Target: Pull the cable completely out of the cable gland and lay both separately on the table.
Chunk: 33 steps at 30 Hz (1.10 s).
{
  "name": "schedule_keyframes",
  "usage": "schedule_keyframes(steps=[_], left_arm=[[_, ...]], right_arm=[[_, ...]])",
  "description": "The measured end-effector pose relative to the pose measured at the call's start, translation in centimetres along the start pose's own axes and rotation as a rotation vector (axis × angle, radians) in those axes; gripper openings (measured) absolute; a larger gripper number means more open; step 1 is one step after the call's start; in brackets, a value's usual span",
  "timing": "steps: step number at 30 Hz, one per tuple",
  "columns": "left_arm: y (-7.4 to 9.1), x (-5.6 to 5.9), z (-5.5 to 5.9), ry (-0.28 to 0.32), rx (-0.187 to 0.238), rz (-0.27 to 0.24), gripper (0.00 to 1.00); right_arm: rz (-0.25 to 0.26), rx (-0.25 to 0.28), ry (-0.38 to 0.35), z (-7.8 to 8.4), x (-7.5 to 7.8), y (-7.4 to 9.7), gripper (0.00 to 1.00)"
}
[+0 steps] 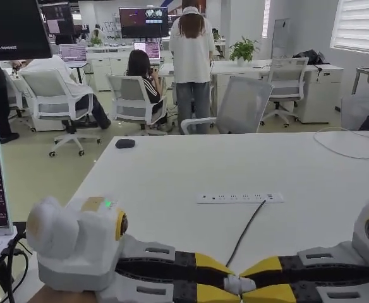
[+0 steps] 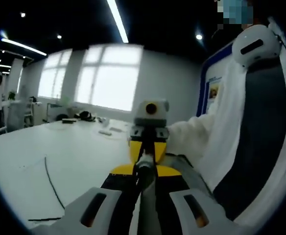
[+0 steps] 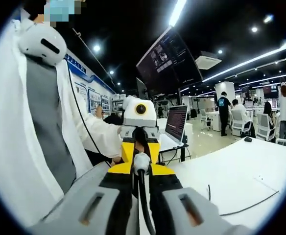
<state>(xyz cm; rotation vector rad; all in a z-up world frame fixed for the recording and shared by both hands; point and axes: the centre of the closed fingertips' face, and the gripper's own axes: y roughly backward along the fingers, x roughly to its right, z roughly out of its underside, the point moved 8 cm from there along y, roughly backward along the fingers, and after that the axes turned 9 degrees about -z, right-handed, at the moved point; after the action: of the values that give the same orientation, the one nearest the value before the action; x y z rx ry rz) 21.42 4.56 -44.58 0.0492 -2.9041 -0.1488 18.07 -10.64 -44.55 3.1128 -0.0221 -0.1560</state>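
Left gripper and right gripper meet tip to tip at the bench near edge. Both sets of jaws are pinched tight, left on the white cable gland, right on the black cable. Cable slack runs toward a power strip mid-bench, with a mouse near the far-left corner.

One power strip. Nearer than it: one cable, one cable gland, two grippers, left gripper and right gripper. Beyond it: one computer mouse.
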Motion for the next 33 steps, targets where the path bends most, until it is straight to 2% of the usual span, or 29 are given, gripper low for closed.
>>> schedule_keyframes(steps=[1,2,5,6,7,8,11,14,15,16,17,18,19,20,24,28,30,31,32,33], left_arm=[[0.0,-0.1,0.1,0.024,-0.002,0.010,0.14],[0.0,-0.2,0.1,0.023,-0.006,0.009,0.13],[0.0,-0.3,0.1,0.121,0.019,0.021,0.13],[0.0,-0.3,0.2,0.139,0.012,0.028,0.13],[0.0,-0.4,0.2,0.140,0.005,0.024,0.13],[0.0,-0.4,0.3,0.154,0.000,0.033,0.13],[0.0,-0.2,0.5,0.214,0.008,0.052,0.12],[-0.2,-0.4,0.5,0.237,0.018,0.065,0.12],[-0.3,-0.3,0.6,0.250,0.011,0.070,0.12],[-0.3,-0.4,0.8,0.309,-0.003,0.084,0.12],[-0.2,-0.4,1.0,0.327,-0.006,0.096,0.12],[-0.2,-0.3,1.0,0.368,0.012,0.108,0.12],[-0.2,-0.4,1.0,0.366,0.021,0.107,0.12],[-0.2,-0.4,1.0,0.382,0.019,0.112,0.13],[-0.2,-0.3,1.0,0.383,0.006,0.113,0.13],[-0.2,-0.2,1.2,0.343,0.003,0.098,0.13],[-0.1,-0.5,1.2,0.308,0.010,0.082,0.14],[-0.1,-0.6,1.1,0.265,0.013,0.069,0.14],[-0.1,-0.8,1.0,0.188,0.026,0.038,0.14],[0.0,-0.9,1.0,0.139,0.023,0.020,0.14]], right_arm=[[-0.002,-0.006,0.007,-0.1,0.0,-0.1,0.08],[-0.001,-0.018,0.020,-0.2,0.0,-0.2,0.08],[0.004,-0.027,0.051,-0.6,-0.1,-0.2,0.08],[0.005,-0.044,0.064,-0.7,-0.1,-0.3,0.08],[0.010,-0.083,0.105,-0.7,-0.1,-0.3,0.08],[0.003,-0.091,0.102,-0.8,-0.3,-0.4,0.08],[-0.002,-0.108,0.136,-0.9,-0.5,-0.3,0.07],[-0.015,-0.106,0.157,-0.9,-0.5,-0.4,0.07],[-0.016,-0.121,0.173,-0.8,-0.6,-0.4,0.07],[-0.018,-0.135,0.234,-0.9,-0.5,-0.5,0.07],[-0.027,-0.151,0.250,-0.8,-0.6,-0.5,0.07],[-0.027,-0.139,0.246,-0.9,-0.7,-0.6,0.07],[-0.029,-0.135,0.249,-1.1,-0.6,-0.7,0.07],[-0.033,-0.136,0.288,-1.2,-0.6,-0.8,0.07],[-0.036,-0.141,0.299,-1.0,-0.5,-0.6,0.08],[-0.030,-0.144,0.270,-0.8,-0.4,-0.6,0.10],[-0.007,-0.117,0.157,-0.6,-0.2,-0.7,0.11],[-0.004,-0.110,0.102,-0.5,0.0,-0.6,0.11],[0.015,-0.114,0.041,-0.2,0.3,-0.4,0.12],[0.024,-0.110,0.014,0.0,0.6,-0.3,0.13]])
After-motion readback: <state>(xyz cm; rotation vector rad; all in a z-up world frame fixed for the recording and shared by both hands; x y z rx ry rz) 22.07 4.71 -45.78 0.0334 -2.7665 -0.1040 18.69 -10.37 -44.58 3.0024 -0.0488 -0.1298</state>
